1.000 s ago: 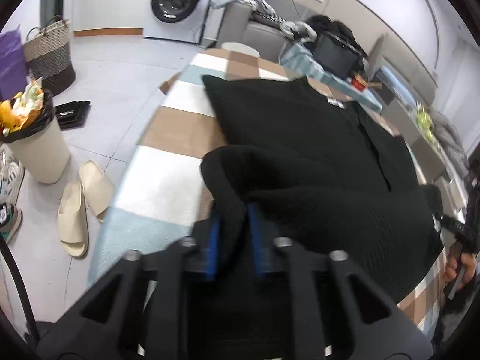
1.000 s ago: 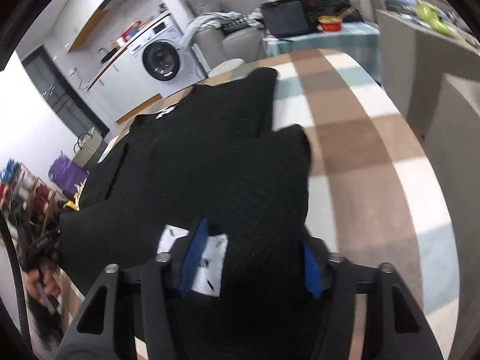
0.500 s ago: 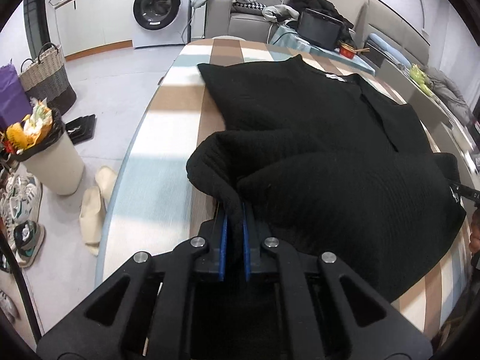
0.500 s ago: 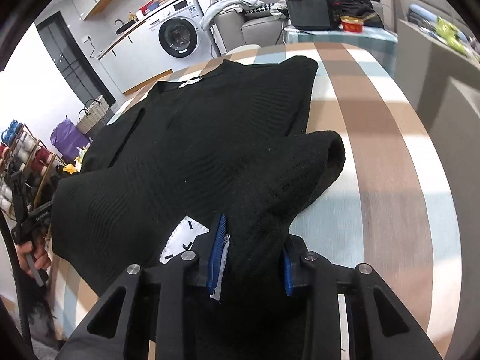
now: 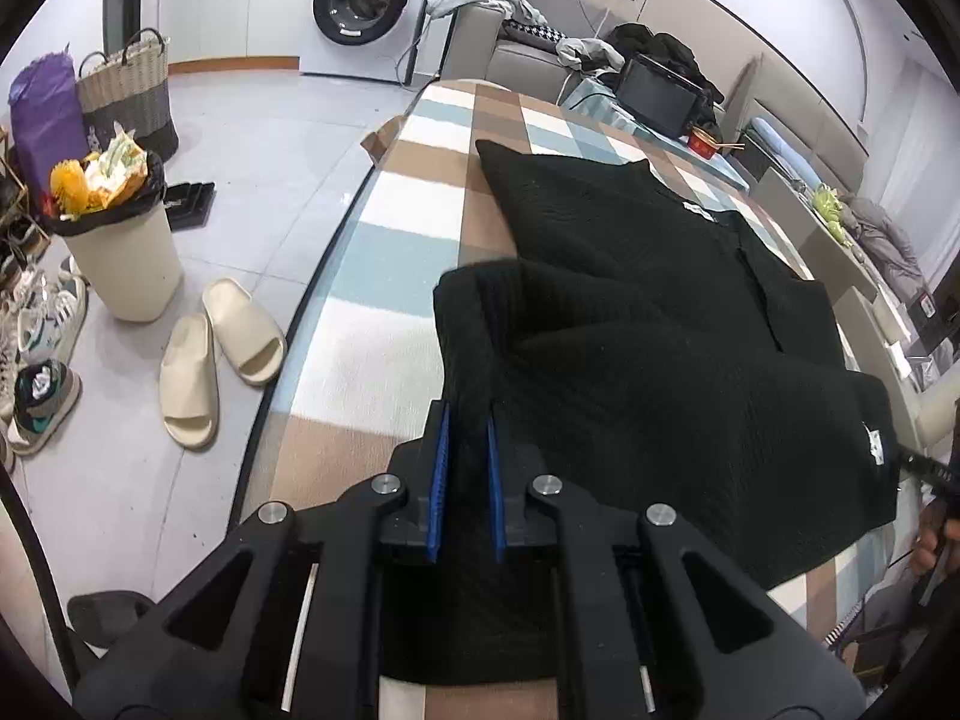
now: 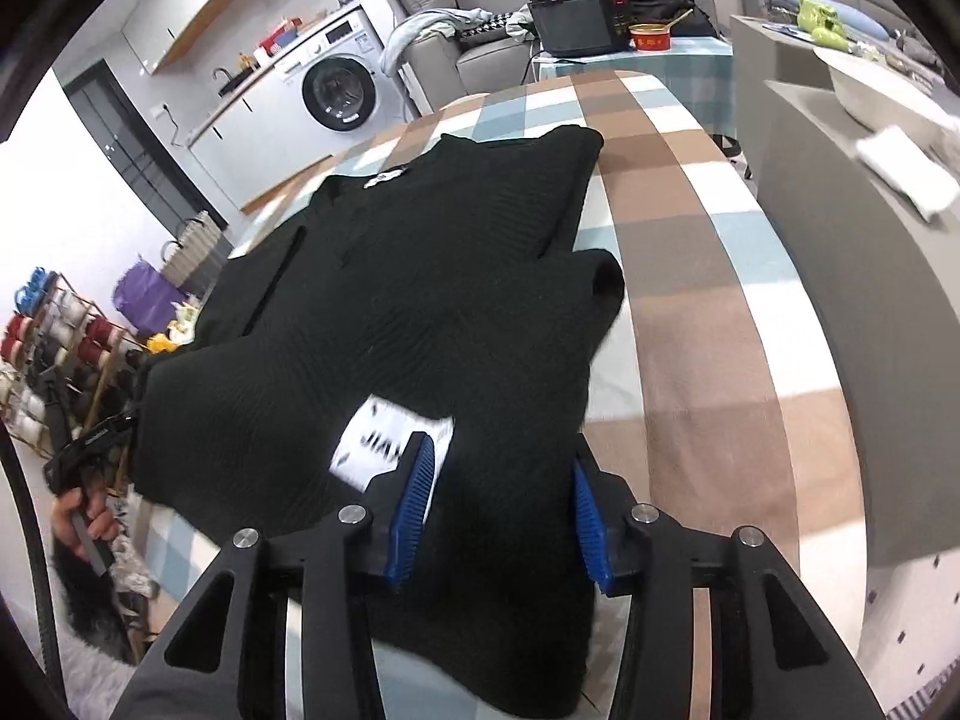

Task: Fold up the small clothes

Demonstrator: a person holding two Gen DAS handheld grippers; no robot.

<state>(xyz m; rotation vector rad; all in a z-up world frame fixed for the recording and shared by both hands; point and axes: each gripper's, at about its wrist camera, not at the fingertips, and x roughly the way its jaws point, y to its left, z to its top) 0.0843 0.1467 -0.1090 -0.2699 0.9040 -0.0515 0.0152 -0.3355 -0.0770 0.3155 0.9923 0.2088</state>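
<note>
Lived-in room, with a white washing machine [image 5: 362, 3] at the far wall, a grey sofa [image 5: 510, 42] to its right and a pale tiled floor [image 5: 252, 144]. Filled the near middle: a long desk [image 5: 384, 276] under a brown, white and pale-blue checked cloth. Lay spread over that cloth, a black knitted sweater [image 5: 630, 312], collar far, hem near, its bottom edge lifted and partly doubled back over the body. Stood left of the desk on the floor: a cream waste bin [image 5: 123, 264] stuffed with rubbish, and a pair of cream slippers [image 5: 216, 354] just beside it. Left gripper [image 5: 467, 438] clenched on a bunched fold at the sweater's near left corner, blue fingers [image 5: 440, 480] close together. Right gripper [image 6: 498, 480] set wider, jaws just opened further, thick knit and a white label [image 6: 384, 444] between its fingers [image 6: 411, 504], pads against the cloth on both sides.
</note>
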